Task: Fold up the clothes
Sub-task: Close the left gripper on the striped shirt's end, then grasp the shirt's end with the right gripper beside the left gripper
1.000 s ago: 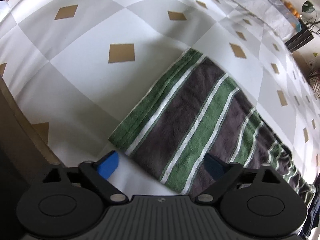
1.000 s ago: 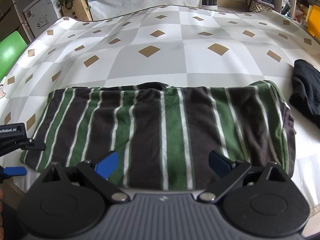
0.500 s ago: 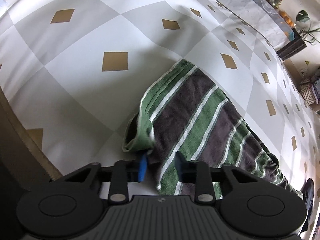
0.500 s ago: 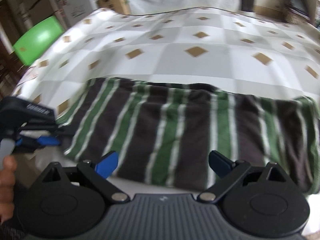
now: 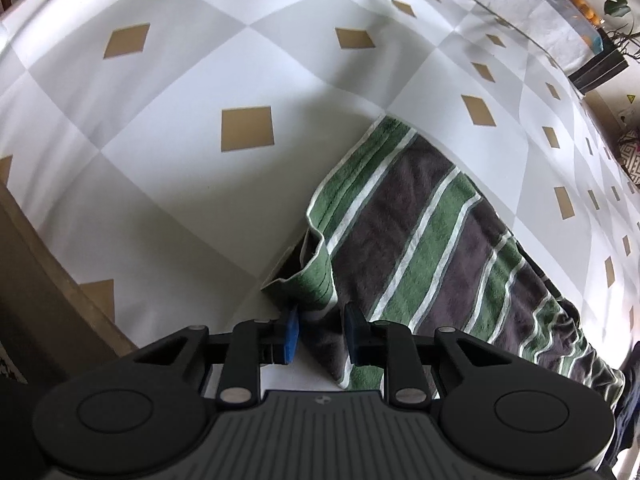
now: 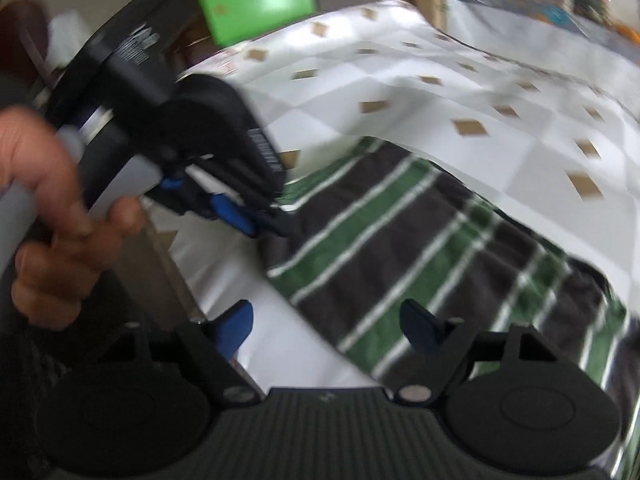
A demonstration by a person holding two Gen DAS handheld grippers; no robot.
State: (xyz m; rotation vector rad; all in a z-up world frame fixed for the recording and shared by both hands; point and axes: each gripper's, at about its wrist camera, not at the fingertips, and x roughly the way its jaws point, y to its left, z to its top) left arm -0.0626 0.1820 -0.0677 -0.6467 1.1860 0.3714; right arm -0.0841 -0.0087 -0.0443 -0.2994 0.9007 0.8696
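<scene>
A folded garment [image 5: 420,248] with green, dark grey and white stripes lies on the checked tablecloth [image 5: 180,128]. My left gripper [image 5: 320,334] is shut on its near left corner, and the cloth there is bunched and lifted a little. The right wrist view is blurred; there the garment [image 6: 420,248] runs off to the right and the left gripper [image 6: 240,216] bites its corner. My right gripper [image 6: 326,324] hovers close beside that corner, its jaws closing. The garment's near edge lies between its pads without touching them.
A hand [image 6: 60,208] holds the left gripper's handle at the table's near left. The wooden table edge [image 5: 48,280] runs along the left. A dark garment [image 5: 628,400] lies at the far right end. A green chair [image 6: 256,4] stands beyond the table.
My left gripper closed on the garment's corner and gathered it up. My right gripper swung left along the near edge towards the left gripper, rolled, and its jaws narrowed.
</scene>
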